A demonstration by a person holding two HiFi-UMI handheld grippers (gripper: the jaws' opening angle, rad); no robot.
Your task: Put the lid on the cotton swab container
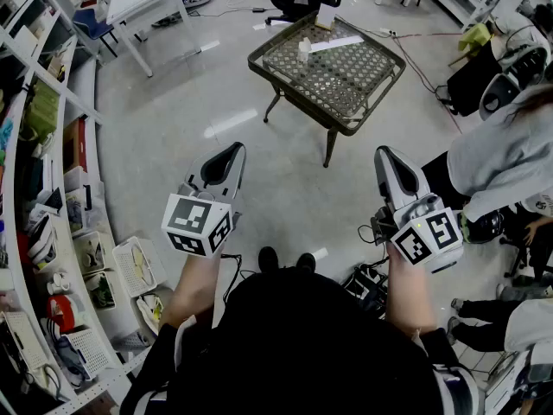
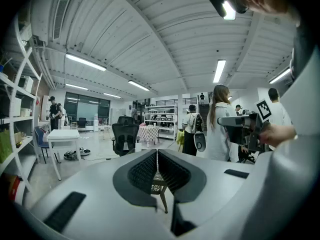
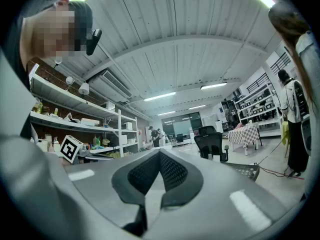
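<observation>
2 tools, both clenched on nothing: left tool (image 1: 231, 154) and right tool (image 1: 384, 155). The cotton swab container (image 1: 304, 51) looks to be on the table (image 1: 350, 83), well ahead of both. Small, light thing, so a sloppy approach could knock it over.

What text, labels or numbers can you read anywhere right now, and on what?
No readable text anywhere.
Cubes on the left gripper and right gripper: square black-and-white marker patterns only, no words or numbers.
Packages on the shelves: print too small to read.
Things on the mesh table: too small, nothing legible.
</observation>
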